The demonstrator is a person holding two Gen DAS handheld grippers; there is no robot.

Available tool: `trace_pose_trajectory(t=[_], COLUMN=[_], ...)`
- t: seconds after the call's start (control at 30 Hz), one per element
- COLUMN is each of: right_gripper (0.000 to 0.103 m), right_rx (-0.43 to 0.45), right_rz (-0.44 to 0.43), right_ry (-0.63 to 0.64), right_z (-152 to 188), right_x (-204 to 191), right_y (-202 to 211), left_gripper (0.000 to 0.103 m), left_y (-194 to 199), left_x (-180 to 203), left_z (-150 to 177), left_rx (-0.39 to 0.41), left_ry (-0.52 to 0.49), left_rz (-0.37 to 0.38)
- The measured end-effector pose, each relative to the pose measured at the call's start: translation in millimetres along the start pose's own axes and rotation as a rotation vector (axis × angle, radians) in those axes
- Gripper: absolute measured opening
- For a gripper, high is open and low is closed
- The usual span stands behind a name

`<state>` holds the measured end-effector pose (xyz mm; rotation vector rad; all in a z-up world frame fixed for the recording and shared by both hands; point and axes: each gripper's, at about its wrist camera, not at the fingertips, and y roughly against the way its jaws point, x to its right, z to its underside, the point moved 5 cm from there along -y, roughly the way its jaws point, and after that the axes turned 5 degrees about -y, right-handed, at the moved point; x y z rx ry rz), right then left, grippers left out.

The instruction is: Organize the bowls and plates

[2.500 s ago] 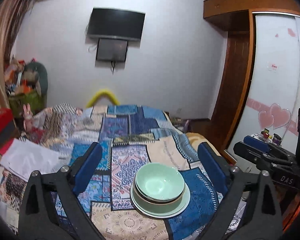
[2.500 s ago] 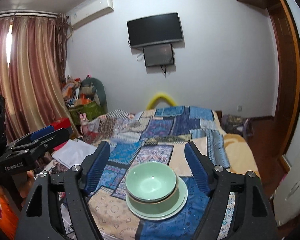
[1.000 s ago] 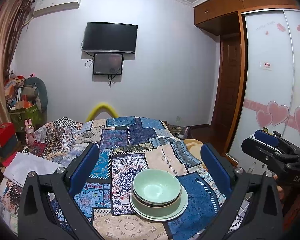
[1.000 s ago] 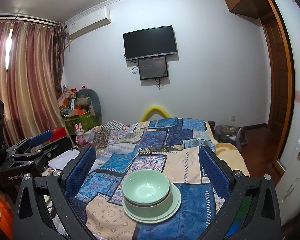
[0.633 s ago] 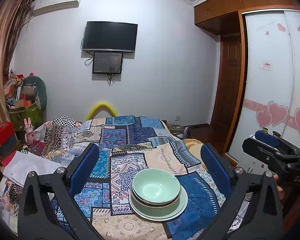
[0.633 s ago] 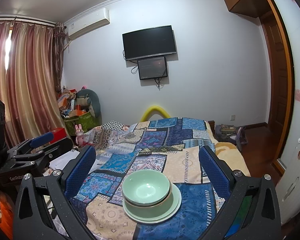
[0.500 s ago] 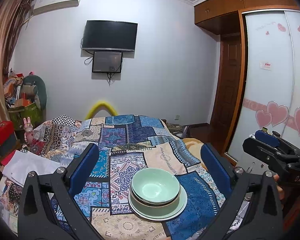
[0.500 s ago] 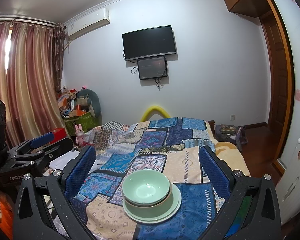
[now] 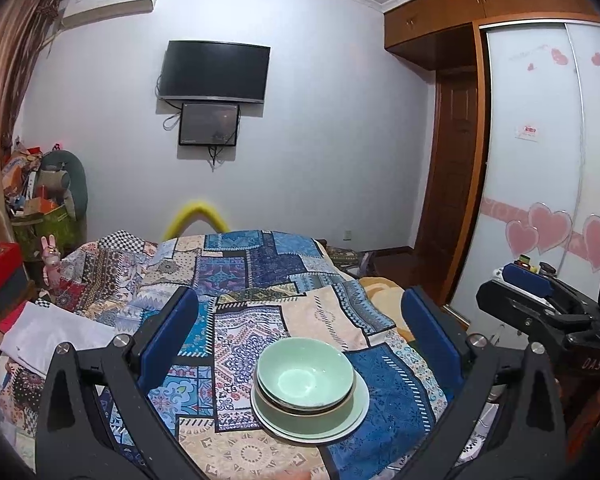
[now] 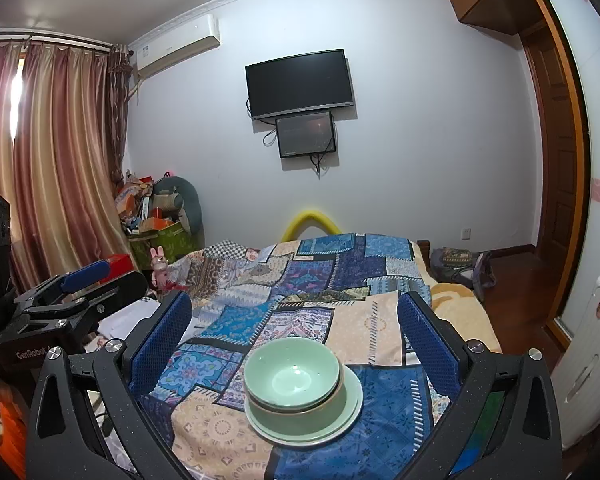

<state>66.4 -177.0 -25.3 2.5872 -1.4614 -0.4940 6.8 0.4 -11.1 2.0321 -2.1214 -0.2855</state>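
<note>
Resting between spread tongs [image 9: 300, 332]: stacked bowls [image 9: 306, 374].

Both wrist views face bed [image 9: 260, 280], sharing dishes [image 10: 300, 392]

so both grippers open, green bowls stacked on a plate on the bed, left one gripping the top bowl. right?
Not gripping. In the left wrist view the left gripper is open and clear of the top bowl. Bowls on the plate on the bed; right gripper open.

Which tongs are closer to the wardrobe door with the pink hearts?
Right. The right tongs are on the wardrobe door side; the left tongs sit farther away, beyond the right tongs.
</note>
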Motion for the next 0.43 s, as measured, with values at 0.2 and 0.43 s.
trace_pose_trajectory(t=[0.2, 0.43], right_gripper=[0.103, 0.103], right_rx=[-0.008, -0.019], right_rz=[-0.002, -0.003], right_ry=[0.0, 0.005], right_z=[1.3, 2.8], right_x=[-2.3, -4.3], right_y=[-2.9, -7.9], left_gripper=[0.103, 0.103], left_y=[-1.8, -3.5], left_x=[2.4, -1.8], left_z=[0.3, -0.1], left_rx=[-0.007, -0.015], left_ry=[-0.002, 0.021], left_rz=[0.003, 0.019])
